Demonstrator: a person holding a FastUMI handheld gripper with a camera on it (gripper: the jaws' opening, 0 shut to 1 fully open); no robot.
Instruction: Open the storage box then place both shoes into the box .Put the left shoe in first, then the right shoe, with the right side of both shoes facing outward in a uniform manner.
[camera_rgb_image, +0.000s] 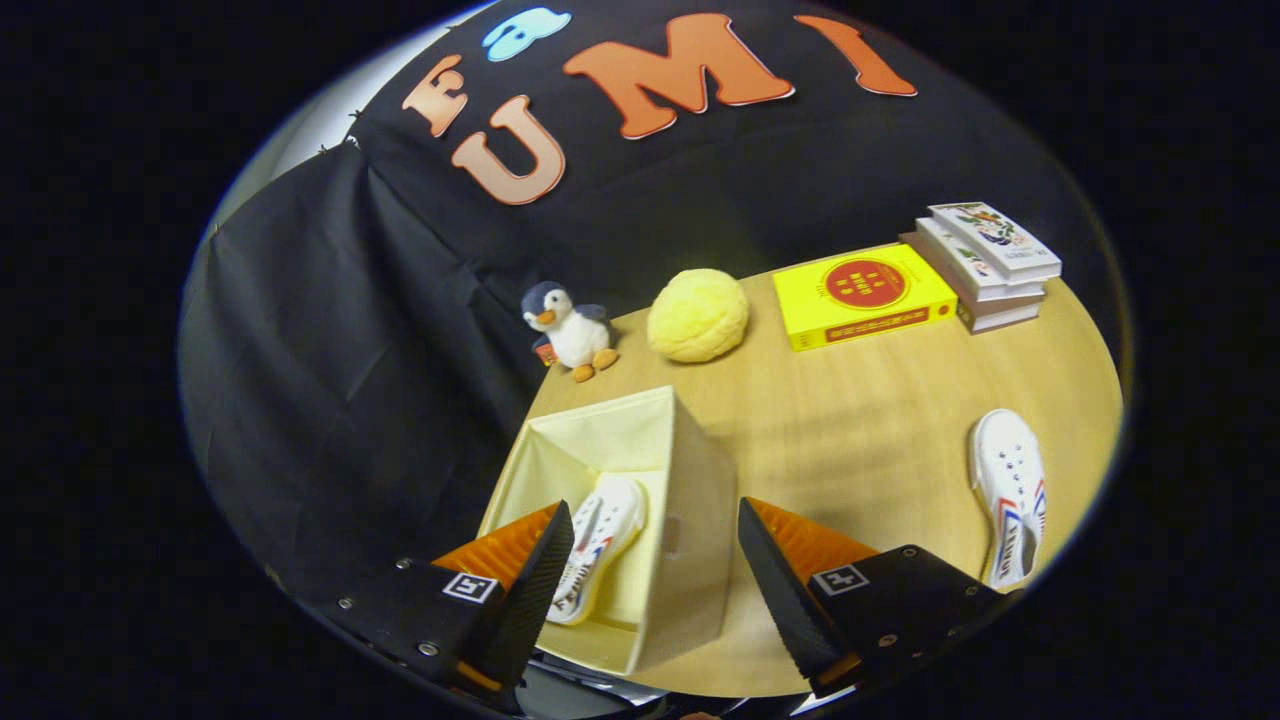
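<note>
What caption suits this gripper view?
Open hand-held gripper above the box, one shoe inside, the other shoe on the table.

So the storage box (640, 520) sits open at the near left corner of the worktop (860, 420), right up against the booth wall side. One shoe (598, 545) is already lying inside it, down by the left wall of the box. The gripper (655, 555) hangs above the box with its jaws spread wide and nothing between them but the box below. The other shoe (1010, 495) lies on the worktop well off to the right. At the back edge: a plush penguin (568, 330) at the left, a round cushion (697, 315) just beside it, then a flat box (862, 294), then a stack of books (985, 265) at the far right.
</note>
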